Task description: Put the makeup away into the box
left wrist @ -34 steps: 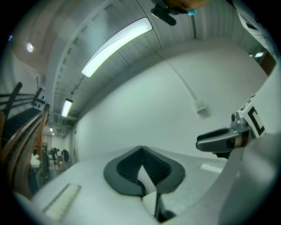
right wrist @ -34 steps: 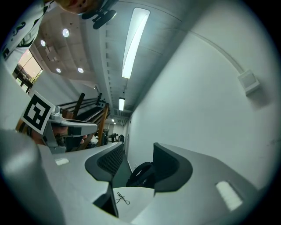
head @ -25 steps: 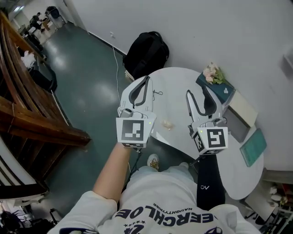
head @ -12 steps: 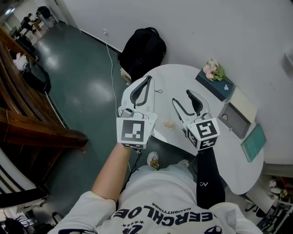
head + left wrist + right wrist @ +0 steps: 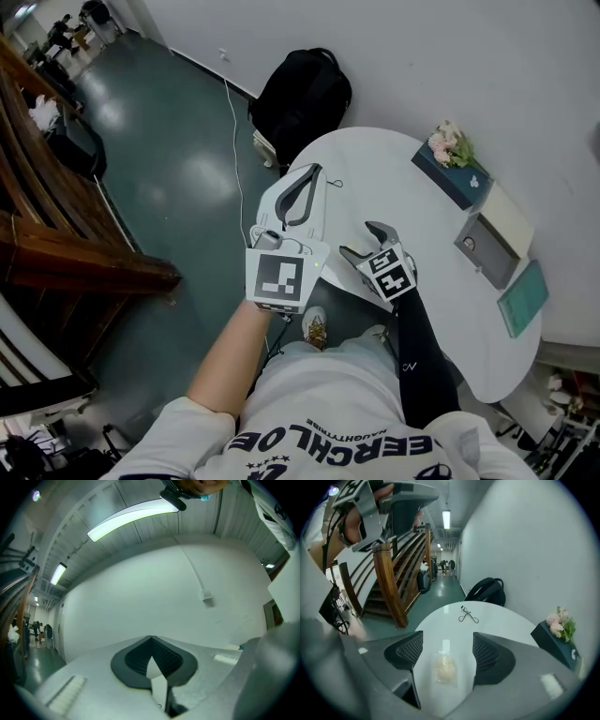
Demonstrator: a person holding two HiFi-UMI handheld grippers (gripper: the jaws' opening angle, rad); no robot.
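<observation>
A small clear bag with a beige makeup puff lies on the white round table, directly between the jaws of my right gripper, which is open and not touching it. In the head view the right gripper hangs low over the table's near left edge and hides the puff. An eyelash curler lies further out on the table. The grey box stands at the table's far right. My left gripper is raised above the table's left side, shut and empty, and its own view looks at the wall.
A dark teal box with pink flowers stands at the table's back, and a teal notebook lies on the right. A black backpack sits on the floor behind the table. A wooden staircase rises to the left.
My right gripper has swung left and down to the table's near edge, with its jaws now on either side of the puff. The left gripper has barely moved.
</observation>
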